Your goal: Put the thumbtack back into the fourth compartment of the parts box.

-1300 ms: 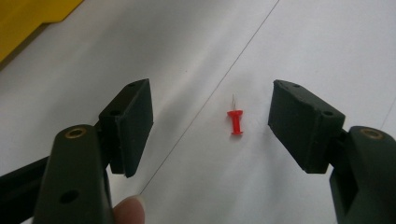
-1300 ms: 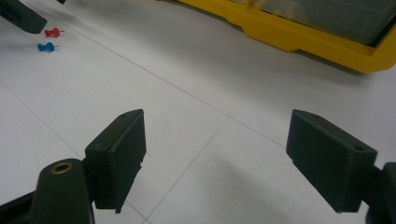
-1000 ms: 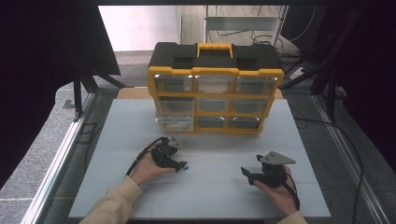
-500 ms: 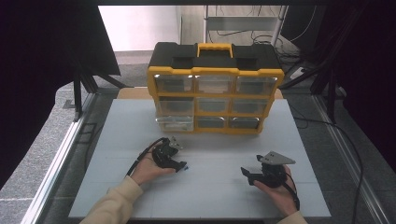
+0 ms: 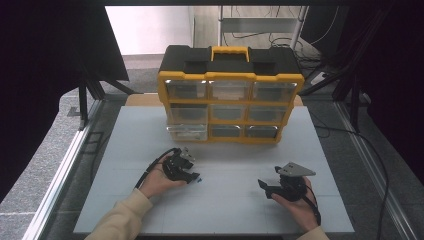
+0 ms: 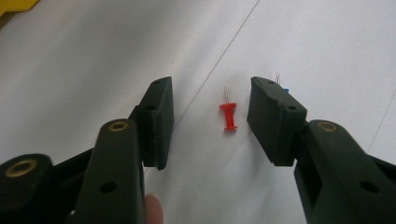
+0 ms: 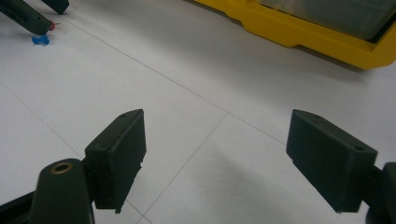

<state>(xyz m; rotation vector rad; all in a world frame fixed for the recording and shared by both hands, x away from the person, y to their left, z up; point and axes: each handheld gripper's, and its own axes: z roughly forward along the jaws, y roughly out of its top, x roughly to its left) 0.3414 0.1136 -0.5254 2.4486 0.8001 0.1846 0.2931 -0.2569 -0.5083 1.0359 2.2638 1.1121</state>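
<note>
A red push pin lies flat on the white table between the open jaws of my left gripper, nearer the right jaw and touching neither. A blue push pin peeks out just behind that right jaw; it also lies on the table as a blue push pin and, far off, as a blue push pin. In the high view my left gripper rests low at the table's left centre. My right gripper is open over bare table at the right, with nothing between its jaws.
A yellow and black drawer organizer with clear drawers stands at the back centre; its bottom-left drawer is pulled out a little. Its yellow base lies ahead of my right gripper. The white table reaches to the front edge.
</note>
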